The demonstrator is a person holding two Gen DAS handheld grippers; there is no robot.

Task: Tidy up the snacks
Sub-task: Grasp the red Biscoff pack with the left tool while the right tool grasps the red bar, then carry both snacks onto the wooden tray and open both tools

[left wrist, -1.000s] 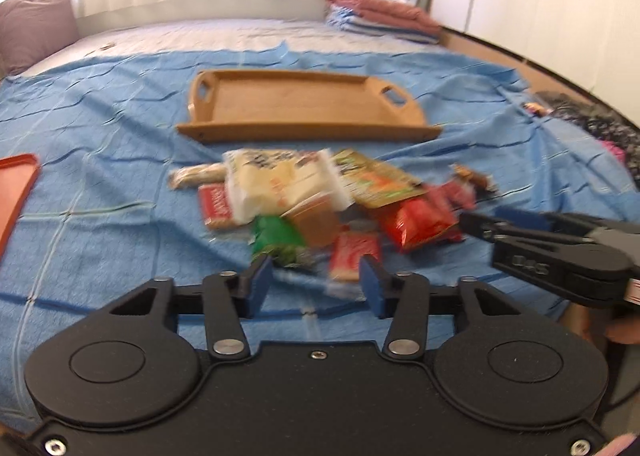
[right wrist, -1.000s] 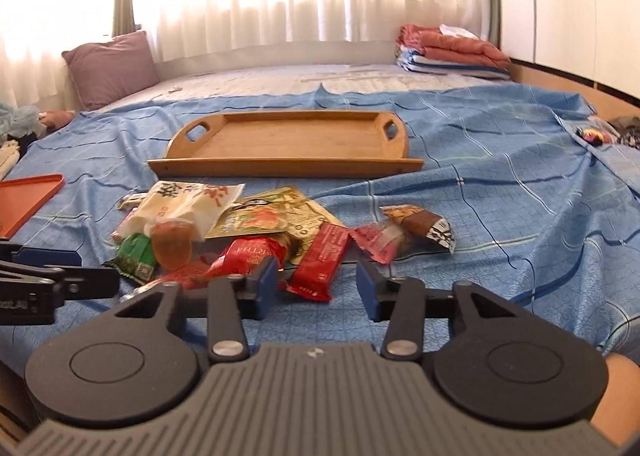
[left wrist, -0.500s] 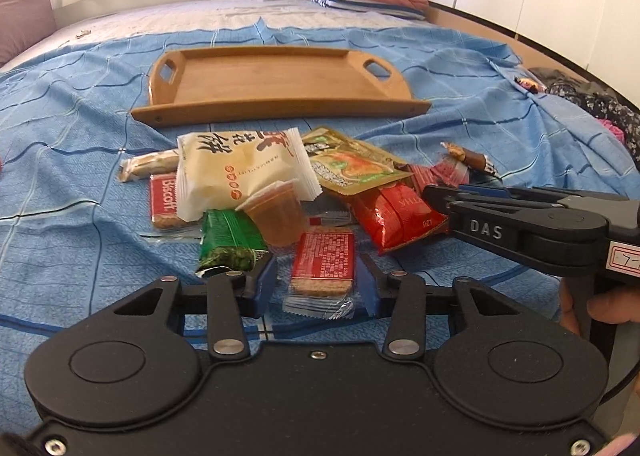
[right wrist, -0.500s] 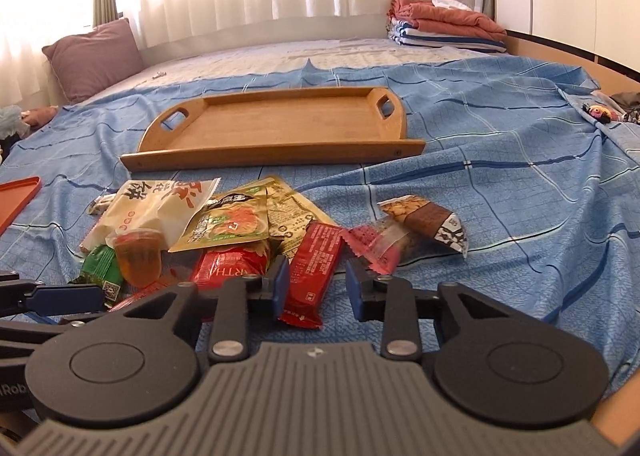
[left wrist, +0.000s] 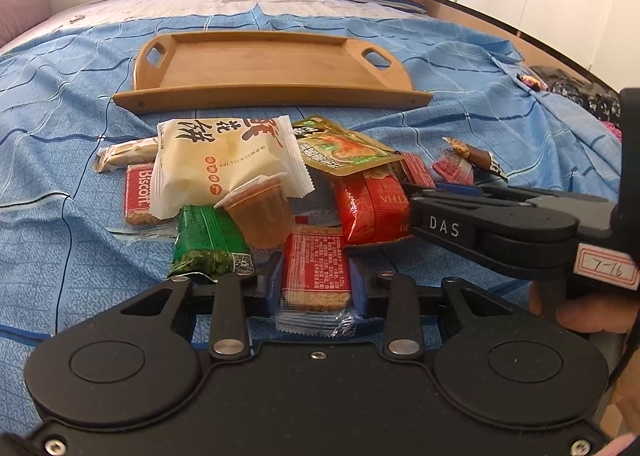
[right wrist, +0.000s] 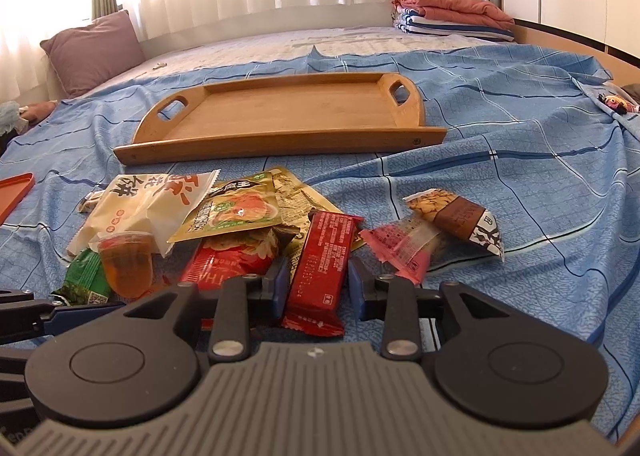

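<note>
A heap of snacks lies on the blue bedsheet in front of a bare wooden tray (left wrist: 272,97). My left gripper (left wrist: 316,288) has its jaws closing on a red biscuit packet (left wrist: 316,262), and the blue pads press its two long sides. In the right wrist view my right gripper (right wrist: 318,290) is shut on a red wafer bar (right wrist: 326,260) that points away from me. The right gripper (left wrist: 416,191) also reaches in from the right of the left wrist view. A white biscuit bag (left wrist: 224,167), a jelly cup (left wrist: 260,215) and a green packet (left wrist: 208,244) lie beside the left jaws.
A red crisp bag (left wrist: 372,207), an olive pouch (right wrist: 236,207), a pink packet (right wrist: 404,244) and a brown wrapper (right wrist: 460,215) lie in the heap. An orange tray (right wrist: 14,191) sits far left. A purple pillow (right wrist: 92,51) and folded blankets (right wrist: 448,11) lie at the back.
Both grippers came forward and down onto the heap. The left jaws closed around the red biscuit packet, the right jaws around the red wafer bar.
</note>
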